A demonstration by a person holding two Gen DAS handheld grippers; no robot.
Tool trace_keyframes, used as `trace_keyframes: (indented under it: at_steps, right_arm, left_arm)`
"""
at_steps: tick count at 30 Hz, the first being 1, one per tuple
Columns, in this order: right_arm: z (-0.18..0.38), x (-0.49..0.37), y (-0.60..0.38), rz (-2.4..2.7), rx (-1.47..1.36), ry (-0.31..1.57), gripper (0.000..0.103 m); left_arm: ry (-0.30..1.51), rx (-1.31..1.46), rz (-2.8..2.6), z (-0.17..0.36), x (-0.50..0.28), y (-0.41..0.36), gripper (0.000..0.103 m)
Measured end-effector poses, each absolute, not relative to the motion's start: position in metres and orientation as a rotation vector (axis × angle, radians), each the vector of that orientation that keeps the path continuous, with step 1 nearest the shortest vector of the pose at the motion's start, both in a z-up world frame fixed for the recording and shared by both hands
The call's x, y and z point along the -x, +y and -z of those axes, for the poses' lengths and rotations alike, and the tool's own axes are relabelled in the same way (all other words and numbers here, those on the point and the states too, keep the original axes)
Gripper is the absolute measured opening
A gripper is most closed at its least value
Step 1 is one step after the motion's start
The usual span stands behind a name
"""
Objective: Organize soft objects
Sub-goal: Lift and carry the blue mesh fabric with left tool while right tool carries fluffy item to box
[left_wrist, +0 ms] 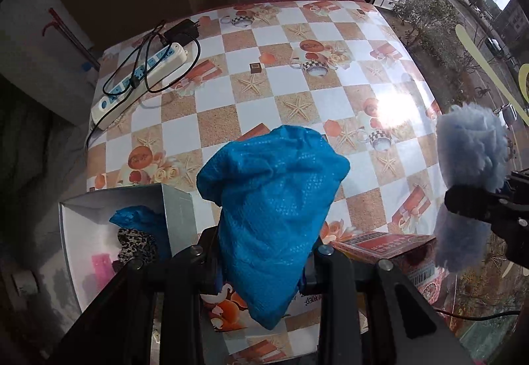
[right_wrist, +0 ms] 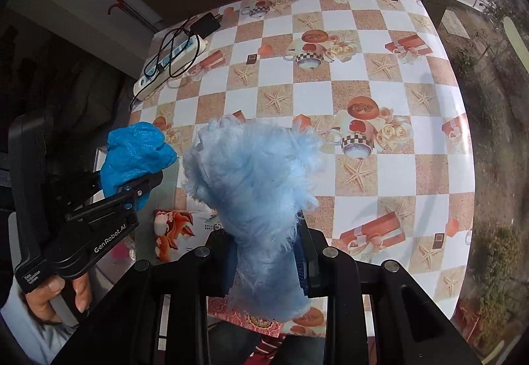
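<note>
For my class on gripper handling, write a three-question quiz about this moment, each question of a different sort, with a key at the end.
1. True or false: the left gripper holds nothing.
2. Multiple choice: what does the right gripper grip? A) a power strip B) a fluffy light-blue item C) a leopard-print item
3. Short answer: name one thing already lying inside the open white box at the table's near left.

Key
1. False: its jaws are shut on a crumpled blue plastic item.
2. B
3. Any of: another blue plastic item, a leopard-print item, or a pink object.
</note>
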State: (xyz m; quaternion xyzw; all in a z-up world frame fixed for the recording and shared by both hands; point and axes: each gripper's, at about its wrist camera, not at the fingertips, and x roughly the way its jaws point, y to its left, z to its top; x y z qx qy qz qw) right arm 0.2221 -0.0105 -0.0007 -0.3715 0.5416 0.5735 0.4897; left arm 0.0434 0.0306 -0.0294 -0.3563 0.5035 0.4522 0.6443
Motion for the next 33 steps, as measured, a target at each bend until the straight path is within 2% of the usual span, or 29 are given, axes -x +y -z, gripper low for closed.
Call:
trace_keyframes:
  at_steps: [12, 33]
  right_arm:
    - [-0.014, -0.163, -0.014, -1.478, 0.982, 1.256, 0.031]
    - [-0.002, -0.051, -0.015, -1.659, 1.185, 1.203, 0.031]
  left_arm:
    - [1.102, 0.888, -1.113, 0.027, 0.020, 0.004, 0.034]
    - [1.008, 1.036, -1.294, 0.028, 0.126, -0.031, 0.034]
